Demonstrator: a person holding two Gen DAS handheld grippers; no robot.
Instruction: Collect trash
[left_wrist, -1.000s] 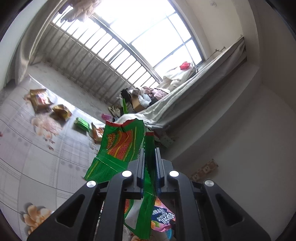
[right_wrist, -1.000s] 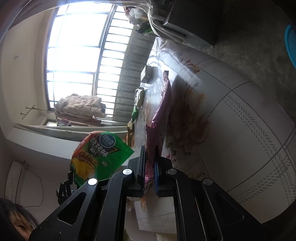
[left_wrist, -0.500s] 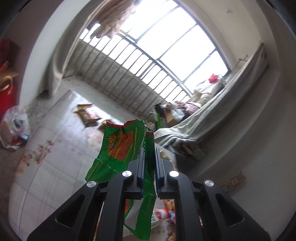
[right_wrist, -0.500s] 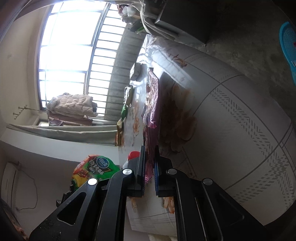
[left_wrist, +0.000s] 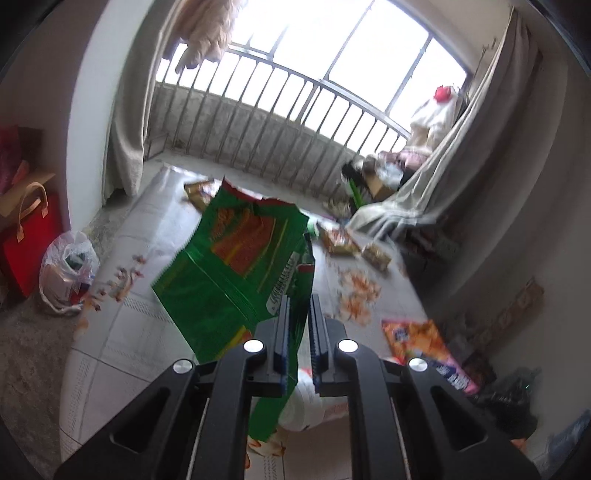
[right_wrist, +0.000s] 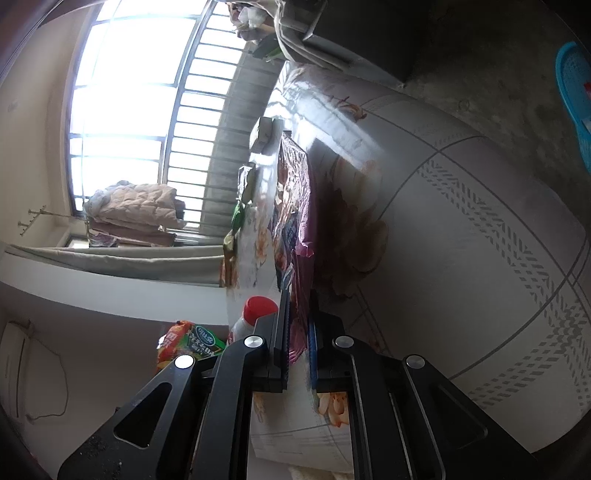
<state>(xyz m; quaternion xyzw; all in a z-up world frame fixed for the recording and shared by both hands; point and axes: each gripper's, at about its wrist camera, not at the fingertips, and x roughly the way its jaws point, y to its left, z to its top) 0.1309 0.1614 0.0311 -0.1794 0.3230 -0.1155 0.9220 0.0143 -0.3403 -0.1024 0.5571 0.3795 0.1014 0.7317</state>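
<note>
Left wrist view has swung since a second ago: the window, which ran slantwise across the top then, now sits level along the upper edge, and more of the patterned floor mat (left_wrist: 122, 325) fills the lower left. The left gripper (left_wrist: 300, 306) has its jaws clamped on a green snack wrapper (left_wrist: 236, 258), as before; the wrapper stands up from the jaws toward the centre of the frame and a strip of it hangs below them. A white plastic bag (left_wrist: 68, 266) and a red paper bag (left_wrist: 31, 240) have come into sight at the left edge. Loose wrappers (left_wrist: 338, 240) lie on the mat at centre right, and an orange packet (left_wrist: 421, 341) lies at lower right.

Right wrist view has barely changed. The right gripper (right_wrist: 299, 306) has its jaws closed on a purple wrapper (right_wrist: 299, 206) that rises up the middle of the frame. Only this view shows a red-capped bottle (right_wrist: 256, 314) just left of the jaws, a blue basket (right_wrist: 576, 96) at the right edge, and the left gripper's green wrapper small at lower left.
</note>
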